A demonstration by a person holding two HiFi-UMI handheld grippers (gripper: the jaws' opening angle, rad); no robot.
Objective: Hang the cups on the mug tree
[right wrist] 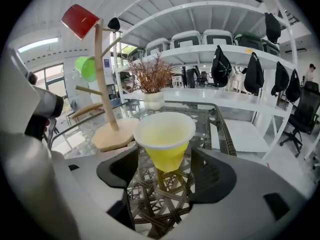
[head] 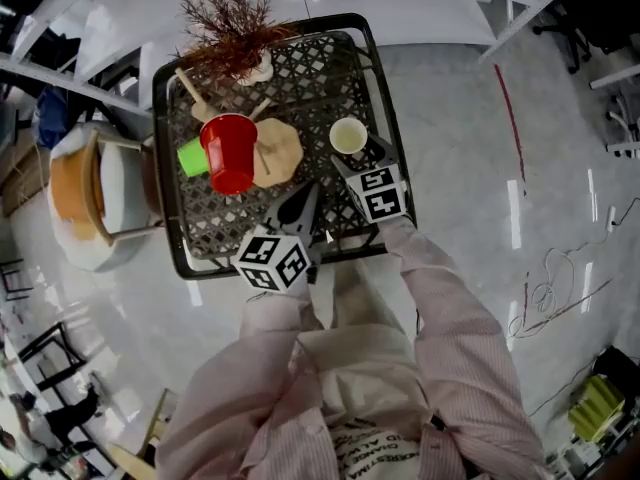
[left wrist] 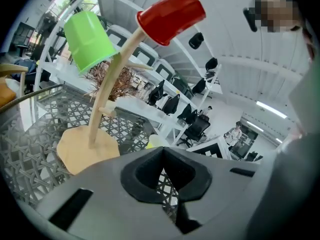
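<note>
The yellow cup (right wrist: 165, 136) stands the right way up on the bench (head: 215, 213), near the mug tree (left wrist: 107, 91) but not on it yet. The right hand-held gripper (right wrist: 162, 176) is wide open with a jaw on each side of this cup, and I see a little gap on both sides, so it holds nothing so far. The left hand-held gripper (left wrist: 167, 176) looks closed, or very nearly so, and it is empty. Things could go wrong here. The cup looks thin and light, so a hard squeeze might crush it, and a bump from one jaw might knock it over on the holey bench top. When it goes up to the mug tree, it could hit the red cup (left wrist: 171, 15) or the green cup (left wrist: 89, 40) and push one off its peg, or make the whole tree tip. Counting now: there are three cups, one red, one green and one yellow. Two hang already and one waits. There is one mug tree, two hand-held grippers and one dry plant (head: 235, 28) at the far end.
</note>
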